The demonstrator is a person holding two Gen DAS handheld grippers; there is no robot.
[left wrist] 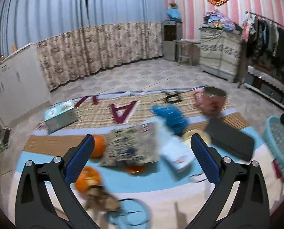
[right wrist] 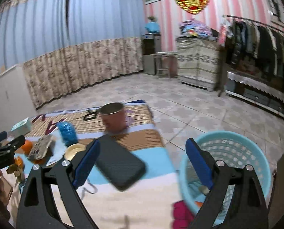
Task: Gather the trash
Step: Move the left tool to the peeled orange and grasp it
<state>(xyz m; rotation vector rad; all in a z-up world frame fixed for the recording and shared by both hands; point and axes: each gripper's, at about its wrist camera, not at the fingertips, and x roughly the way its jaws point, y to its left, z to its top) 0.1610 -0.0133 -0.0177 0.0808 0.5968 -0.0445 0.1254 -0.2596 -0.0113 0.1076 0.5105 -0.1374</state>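
The turquoise basket (right wrist: 237, 148) is standing upright on the floor tiles, mouth up, just beside the mat (right wrist: 142, 152). The right gripper (right wrist: 142, 164) is angling downward, jaws apart and empty. The left gripper (left wrist: 142, 158) is tilting down over blurred litter, jaws spread, holding nothing.

Basket (right wrist: 237, 148) of pale blue perforated plastic; mat (right wrist: 142, 133) woven cloth; black case (right wrist: 121, 164) matt, finely textured; cup (right wrist: 113, 118) metal-rimmed.
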